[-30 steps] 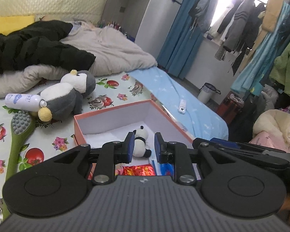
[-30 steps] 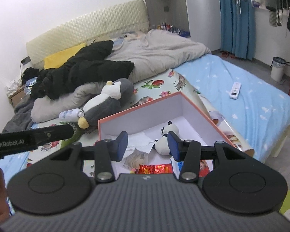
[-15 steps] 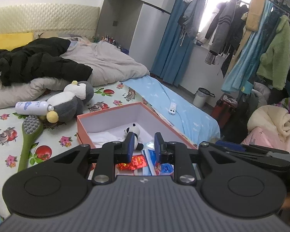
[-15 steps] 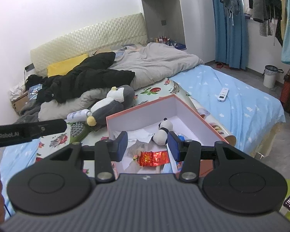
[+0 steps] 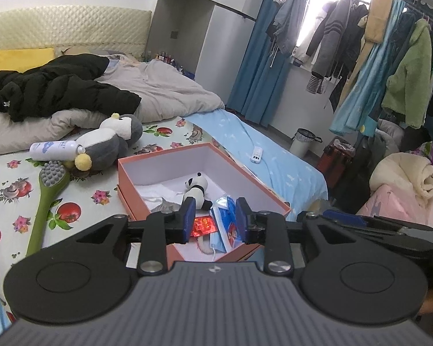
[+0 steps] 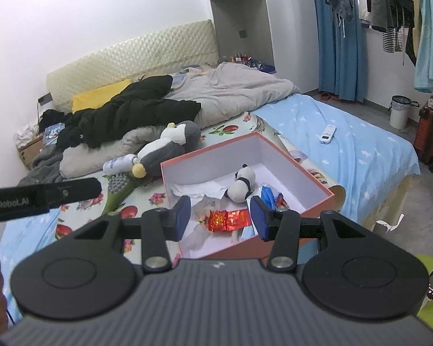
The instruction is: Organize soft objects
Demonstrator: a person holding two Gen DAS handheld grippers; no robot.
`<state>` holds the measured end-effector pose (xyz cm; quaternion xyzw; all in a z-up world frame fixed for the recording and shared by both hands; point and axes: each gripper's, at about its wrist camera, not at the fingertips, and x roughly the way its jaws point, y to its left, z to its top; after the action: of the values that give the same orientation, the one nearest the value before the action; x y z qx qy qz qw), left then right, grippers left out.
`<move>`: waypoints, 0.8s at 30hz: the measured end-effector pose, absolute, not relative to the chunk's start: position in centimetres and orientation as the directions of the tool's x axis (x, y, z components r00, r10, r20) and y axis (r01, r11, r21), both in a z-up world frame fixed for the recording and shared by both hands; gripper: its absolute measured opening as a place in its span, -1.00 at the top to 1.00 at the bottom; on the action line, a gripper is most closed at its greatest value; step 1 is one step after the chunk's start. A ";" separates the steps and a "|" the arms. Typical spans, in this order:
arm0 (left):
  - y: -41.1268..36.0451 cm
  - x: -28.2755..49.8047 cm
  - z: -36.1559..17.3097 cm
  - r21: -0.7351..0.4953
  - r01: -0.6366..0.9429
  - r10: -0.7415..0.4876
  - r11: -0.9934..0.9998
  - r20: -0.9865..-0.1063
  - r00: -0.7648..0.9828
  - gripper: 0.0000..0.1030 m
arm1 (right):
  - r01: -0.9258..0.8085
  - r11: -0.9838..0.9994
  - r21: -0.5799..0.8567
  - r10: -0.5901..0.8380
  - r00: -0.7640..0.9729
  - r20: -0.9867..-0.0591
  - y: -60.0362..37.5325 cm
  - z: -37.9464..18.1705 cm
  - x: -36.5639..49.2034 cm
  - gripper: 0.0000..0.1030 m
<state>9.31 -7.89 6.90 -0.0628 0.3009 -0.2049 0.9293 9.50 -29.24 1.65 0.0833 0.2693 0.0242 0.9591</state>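
An orange box (image 5: 135,193) (image 6: 320,186) with a white inside stands on the bed. A small panda plush (image 5: 196,189) (image 6: 242,186) lies in it, beside white paper, a red foil packet (image 6: 228,219) and blue packets (image 5: 226,225). A grey and white penguin plush (image 5: 109,144) (image 6: 167,147) lies on the floral sheet behind the box. My left gripper (image 5: 215,220) is open and empty, held back above the box's near end. My right gripper (image 6: 220,216) is open and empty, also above the near end.
A white spray bottle (image 5: 53,150) and a green long-handled brush (image 5: 47,193) lie left of the box. A black jacket (image 5: 57,92) and a grey duvet (image 6: 231,95) cover the bed's head. A remote (image 6: 327,134) lies on the blue sheet. Clothes hang at the right.
Both grippers have pulled back and risen away from the box, so more of the bed and room shows. The left jaws have opened wider. The panda lies still in the box.
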 end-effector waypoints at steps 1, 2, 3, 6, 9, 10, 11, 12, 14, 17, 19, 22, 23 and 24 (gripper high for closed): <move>-7.9 9.1 6.8 -0.240 0.340 -0.416 0.909 -0.536 0.735 0.30 | -0.005 0.986 0.169 0.092 0.853 -0.515 -29.3 1.6 9.4 0.05; -7.9 9.0 6.7 -0.240 0.337 -0.414 0.910 -0.538 0.734 0.30 | -0.006 0.986 0.165 0.092 0.852 -0.516 -29.2 1.5 9.2 0.05; -7.8 8.8 6.6 -0.241 0.335 -0.413 0.911 -0.539 0.734 0.30 | -0.006 0.987 0.163 0.090 0.852 -0.516 -29.2 1.4 8.9 0.05; -7.6 8.3 6.2 -0.245 0.323 -0.406 0.914 -0.545 0.734 0.29 | -0.005 0.988 0.152 0.084 0.849 -0.522 -29.2 1.0 8.7 0.05; -7.3 8.0 5.8 -0.243 0.313 -0.396 0.918 -0.548 0.737 0.29 | -0.004 0.989 0.146 0.081 0.849 -0.522 -29.2 0.8 8.6 0.05; -7.3 7.9 5.7 -0.243 0.311 -0.394 0.919 -0.550 0.737 0.29 | -0.003 0.989 0.147 0.081 0.848 -0.524 -29.2 0.7 8.6 0.05; -7.2 7.8 5.6 -0.243 0.307 -0.392 0.920 -0.552 0.736 0.29 | -0.004 0.989 0.149 0.083 0.847 -0.524 -29.2 0.7 8.5 0.05; -7.1 7.7 5.4 -0.244 0.306 -0.391 0.920 -0.553 0.735 0.29 | -0.004 0.989 0.148 0.082 0.847 -0.526 -29.1 0.6 8.4 0.05; -7.0 7.5 5.1 -0.245 0.302 -0.389 0.921 -0.557 0.734 0.29 | -0.004 0.990 0.143 0.079 0.848 -0.525 -29.0 0.5 8.1 0.05; -6.9 7.5 4.5 -0.248 0.297 -0.387 0.922 -0.566 0.728 0.29 | -0.006 0.990 0.138 0.078 0.848 -0.525 -28.8 0.3 8.0 0.05; -6.9 7.5 4.2 -0.243 0.295 -0.382 0.924 -0.573 0.725 0.29 | -0.006 0.992 0.129 0.074 0.846 -0.527 -28.7 0.2 7.9 0.05; -7.0 7.5 3.8 -0.243 0.293 -0.381 0.925 -0.581 0.720 0.29 | -0.002 0.992 0.124 0.068 0.844 -0.532 -28.6 0.0 8.0 0.05; -7.0 7.5 3.7 -0.245 0.291 -0.380 0.925 -0.583 0.719 0.29 | -0.002 0.992 0.127 0.070 0.842 -0.535 -28.6 -0.1 8.0 0.05; -7.0 7.6 3.6 -0.245 0.289 -0.379 0.925 -0.584 0.718 0.29 | -0.003 0.992 0.129 0.072 0.840 -0.538 -28.6 -0.2 8.0 0.05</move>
<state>7.58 -7.01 3.58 -0.0685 0.3292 -0.1805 0.9243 8.04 -28.55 -0.20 0.0614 0.2823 0.0197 0.9571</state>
